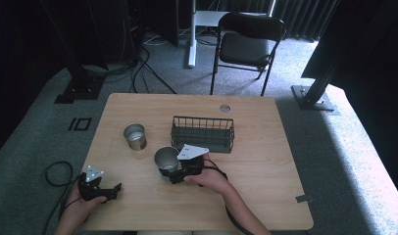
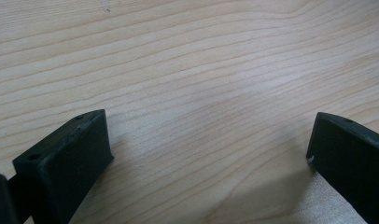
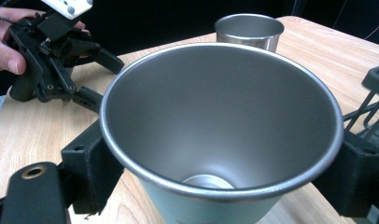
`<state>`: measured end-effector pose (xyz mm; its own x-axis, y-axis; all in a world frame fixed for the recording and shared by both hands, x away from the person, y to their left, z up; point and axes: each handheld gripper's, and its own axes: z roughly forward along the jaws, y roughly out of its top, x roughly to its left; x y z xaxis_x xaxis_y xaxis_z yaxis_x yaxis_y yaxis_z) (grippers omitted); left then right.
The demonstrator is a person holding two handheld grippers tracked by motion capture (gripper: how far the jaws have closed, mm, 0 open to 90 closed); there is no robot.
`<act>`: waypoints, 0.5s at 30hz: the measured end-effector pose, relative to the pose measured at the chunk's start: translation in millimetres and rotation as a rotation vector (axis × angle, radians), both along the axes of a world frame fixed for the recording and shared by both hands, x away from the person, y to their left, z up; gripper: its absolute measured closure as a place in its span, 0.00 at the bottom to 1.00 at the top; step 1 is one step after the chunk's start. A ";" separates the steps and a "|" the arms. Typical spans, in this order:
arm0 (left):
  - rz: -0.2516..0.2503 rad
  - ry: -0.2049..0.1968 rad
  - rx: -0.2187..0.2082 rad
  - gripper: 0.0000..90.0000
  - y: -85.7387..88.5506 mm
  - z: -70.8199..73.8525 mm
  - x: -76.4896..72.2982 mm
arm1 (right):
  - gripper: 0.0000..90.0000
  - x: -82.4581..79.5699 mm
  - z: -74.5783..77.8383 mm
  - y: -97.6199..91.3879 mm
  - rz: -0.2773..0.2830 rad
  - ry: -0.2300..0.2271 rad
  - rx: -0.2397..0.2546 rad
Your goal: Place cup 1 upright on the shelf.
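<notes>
**Gripping the steel cup beside the wire basket**

Looking down from the high view, the right gripper [image 1: 173, 172] was at the near steel cup [image 1: 166, 160], which stood upright on the wooden table [image 1: 265, 166], just in front of the left end of the dark wire basket [image 1: 203, 133]. A second steel cup [image 1: 135, 136] stood apart, to the left of the basket. The left gripper [image 1: 113, 192] rested near the table's near left corner, well away from both cups.

In the left gripper view, the two black jaws were spread wide over bare wood, and nothing was between them.

In the right gripper view, the near cup [image 3: 220, 135] sat between the two jaws, one on each side of its wall below the rim. They seemed to press on the wall, so I judged the cup was pinched. The cup was empty. The second cup [image 3: 249, 29] stood behind it, and the left gripper [image 3: 52, 56] lay farther off with a hand [image 3: 10, 42] on it.

The step was probably to lift this cup toward the basket. To do it well, the jaws should hold evenly, because the wall is smooth and tapered and may slip downward. The cup should rise straight, stay upright, and clear the basket's wall before moving over it.
</notes>
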<state>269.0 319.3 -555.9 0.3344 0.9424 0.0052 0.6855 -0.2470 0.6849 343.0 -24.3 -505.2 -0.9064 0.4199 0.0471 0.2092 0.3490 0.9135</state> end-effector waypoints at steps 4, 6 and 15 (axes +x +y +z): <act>0.000 0.000 0.000 0.00 0.0 0.0 0.0 | 0.15 1.6 7.0 -0.2 -0.005 -0.004 -0.002; -0.001 0.001 0.001 0.00 0.1 0.1 0.0 | 0.15 1.6 9.3 -0.2 -0.007 -0.002 0.005; 0.000 0.000 0.000 0.00 0.0 0.0 0.0 | 0.15 3.4 38.5 -0.8 -0.004 -0.037 0.052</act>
